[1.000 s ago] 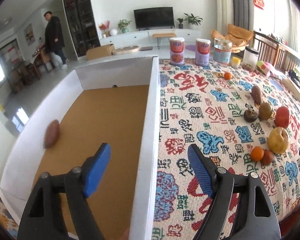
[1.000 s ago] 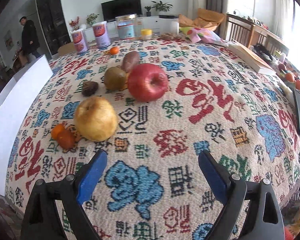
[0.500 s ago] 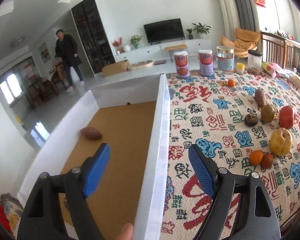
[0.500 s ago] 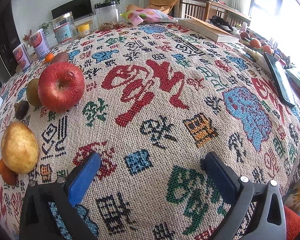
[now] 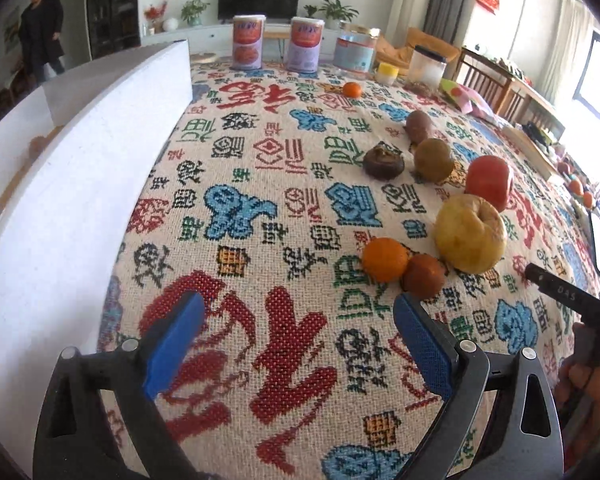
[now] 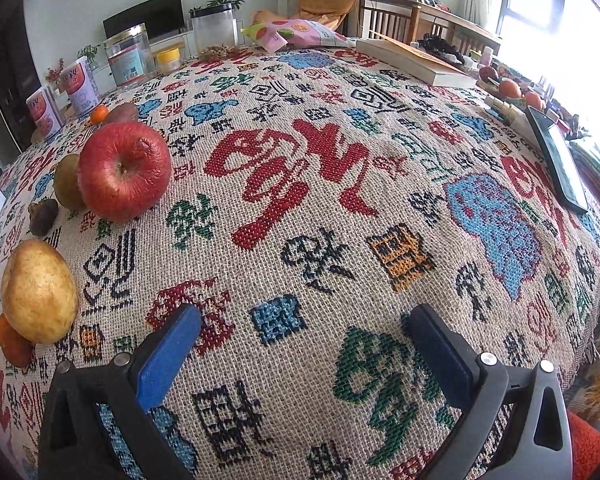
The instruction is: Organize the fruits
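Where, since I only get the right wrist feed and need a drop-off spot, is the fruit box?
Observer: The tall white-walled box stands along the left edge of the patterned woven tablecloth, left of the fruit row.
Operator: Is the left tool busy?
Observer: No, the left tool is open and empty above the cloth, beside that wall.
Operator: What sits behind the big yellow pear?
Observer: Two small fruits, touching: a bright orange mandarin and a darker reddish-brown round fruit, just ahead of the left tool's right finger.
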Tool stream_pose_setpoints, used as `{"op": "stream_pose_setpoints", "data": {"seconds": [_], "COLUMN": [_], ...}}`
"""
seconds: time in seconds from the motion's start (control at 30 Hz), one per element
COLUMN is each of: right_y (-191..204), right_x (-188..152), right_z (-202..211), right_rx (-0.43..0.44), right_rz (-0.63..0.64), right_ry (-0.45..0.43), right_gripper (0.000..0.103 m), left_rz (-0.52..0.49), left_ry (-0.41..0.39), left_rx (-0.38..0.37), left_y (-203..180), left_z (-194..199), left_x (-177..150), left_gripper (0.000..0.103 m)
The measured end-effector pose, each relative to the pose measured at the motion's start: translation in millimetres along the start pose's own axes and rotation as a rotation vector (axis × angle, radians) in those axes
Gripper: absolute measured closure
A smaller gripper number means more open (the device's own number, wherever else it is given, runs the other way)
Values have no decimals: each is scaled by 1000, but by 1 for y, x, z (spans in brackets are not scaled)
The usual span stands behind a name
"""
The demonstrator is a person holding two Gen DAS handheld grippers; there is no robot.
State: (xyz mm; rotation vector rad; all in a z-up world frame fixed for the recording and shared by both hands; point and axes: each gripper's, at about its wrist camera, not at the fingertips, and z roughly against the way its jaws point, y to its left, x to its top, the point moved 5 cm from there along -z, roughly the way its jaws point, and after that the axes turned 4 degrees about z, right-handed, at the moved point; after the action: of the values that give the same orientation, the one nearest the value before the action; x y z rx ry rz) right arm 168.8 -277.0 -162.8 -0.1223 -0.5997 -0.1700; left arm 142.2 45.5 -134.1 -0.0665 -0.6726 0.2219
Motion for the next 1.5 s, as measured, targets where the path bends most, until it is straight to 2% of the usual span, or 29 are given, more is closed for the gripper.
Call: {"op": "stream_pose_setpoints", "data": {"seconds": [0.17,0.4,1.5], "right_y": [0,2,2], "right_x": [-1,0,-5], "right_z": [1,1,4], "right_rx": [1,3,31], "right_rz": [1,6,36], "right_ry": [0,-2,10], "right_gripper": [0,0,0], "left_rz": [-48,-51,-54], "left_ry": [33,10,10], "left_rx": [64,83,85], "left_y": [13,13,13], "left_z": [-27,-26,-26], "left_x": [-4,-8,-7], "left_gripper": [6,4,3]}}
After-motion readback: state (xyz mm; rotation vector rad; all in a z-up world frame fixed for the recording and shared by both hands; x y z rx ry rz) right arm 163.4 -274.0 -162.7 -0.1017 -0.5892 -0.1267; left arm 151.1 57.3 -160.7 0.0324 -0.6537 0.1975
